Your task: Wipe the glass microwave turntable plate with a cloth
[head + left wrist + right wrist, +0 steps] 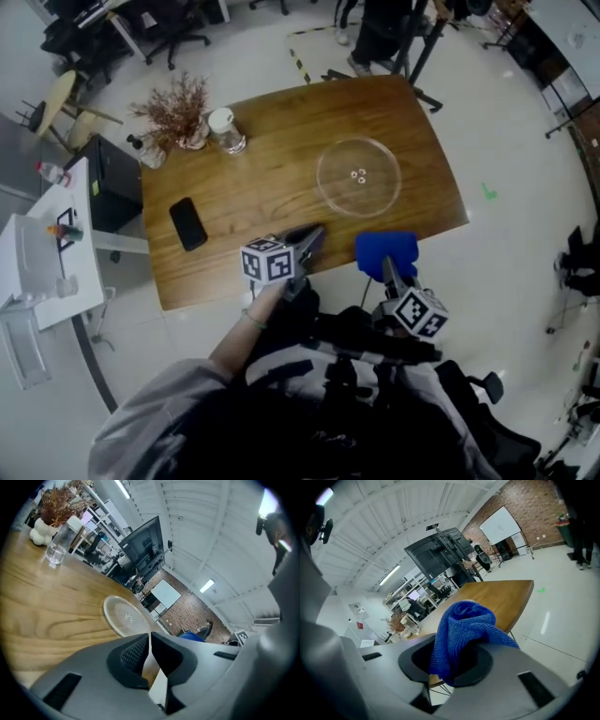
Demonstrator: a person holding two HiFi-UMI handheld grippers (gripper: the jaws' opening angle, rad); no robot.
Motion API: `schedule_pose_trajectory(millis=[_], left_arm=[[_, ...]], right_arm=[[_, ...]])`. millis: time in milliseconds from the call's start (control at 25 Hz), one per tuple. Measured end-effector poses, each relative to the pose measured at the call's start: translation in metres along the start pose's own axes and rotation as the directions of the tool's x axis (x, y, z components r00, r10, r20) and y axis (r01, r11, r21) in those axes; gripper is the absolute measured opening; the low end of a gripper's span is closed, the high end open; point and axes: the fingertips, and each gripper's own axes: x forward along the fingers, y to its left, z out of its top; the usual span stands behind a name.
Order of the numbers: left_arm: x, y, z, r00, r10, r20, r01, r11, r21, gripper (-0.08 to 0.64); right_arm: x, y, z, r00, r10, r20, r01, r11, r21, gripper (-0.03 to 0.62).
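Operator: a person in a dark top with pale patterning (328, 384) stood at the near edge of a brown wooden table (262, 183), a handheld gripper in each hand.
Right gripper (388, 265): its jaws were clamped on a bunched blue knitted cloth (386, 247), held at the table's near edge and not yet touching the plate.
Left gripper (313, 234): its jaws were pressed together with nothing between them, raised over the near part of the tabletop.
Task's thing: the round clear glass microwave turntable plate (333, 187) lay flat on the right half of the table, uncovered.
Key relation: the plate lay ahead of both grippers, slightly to the left of the cloth and to the right of the empty gripper. The cloth-holding right gripper looked the nearer of the two. Being round, the plate offered no long axis to line up with.
Likely next step: a forward reach with the cloth down onto the glass, while the left gripper could steady the rim.
Background: a black smartphone (188, 223), a lidded clear glass jar (227, 131) and dried brown flowers in a pale vase (176, 112) sat well apart from the plate on the left side.
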Motion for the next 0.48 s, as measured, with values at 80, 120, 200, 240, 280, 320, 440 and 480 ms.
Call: schedule_pose_trajectory(millis=[80, 120, 200, 240, 280, 320, 440, 480], left_arm=[[0.008, 0.010, 0.003, 1.000, 0.000, -0.014, 0.000, 1.000, -0.024, -0.002], [0.011, 0.014, 0.003, 1.000, 0.001, -0.021, -0.001, 0.999, -0.038, -0.002], [0.018, 0.022, 0.000, 0.999, 0.011, -0.040, -0.013, 0.998, -0.060, -0.001], [0.022, 0.026, -0.001, 0.998, 0.021, -0.052, -0.024, 0.998, -0.066, 0.010], [0.027, 0.030, -0.001, 0.998, 0.033, -0.062, -0.037, 0.997, -0.066, 0.046], [0.030, 0.032, 0.001, 0.997, 0.046, -0.068, -0.051, 0.997, -0.062, 0.069], [0.038, 0.042, 0.006, 0.993, 0.099, -0.059, -0.103, 0.993, -0.053, 0.069], [0.040, 0.047, 0.007, 0.992, 0.115, -0.055, -0.118, 0.991, -0.057, 0.069]], right_arm=[[-0.002, -0.007, 0.005, 0.999, -0.041, 0.011, 0.041, 0.999, 0.013, 0.075], [-0.004, -0.010, 0.007, 0.998, -0.057, 0.013, 0.057, 0.998, 0.018, 0.075], [-0.005, -0.016, 0.011, 0.997, -0.081, 0.014, 0.081, 0.996, 0.029, 0.075], [-0.004, -0.019, 0.015, 0.996, -0.091, 0.013, 0.090, 0.995, 0.033, 0.075], [-0.002, -0.022, 0.019, 0.995, -0.097, 0.010, 0.097, 0.995, 0.034, 0.075], [0.000, -0.024, 0.023, 0.995, -0.101, 0.005, 0.100, 0.994, 0.033, 0.075], [0.017, -0.033, 0.038, 0.995, -0.093, -0.023, 0.094, 0.996, 0.013, 0.075], [0.025, -0.036, 0.043, 0.996, -0.089, -0.031, 0.089, 0.996, 0.003, 0.075]])
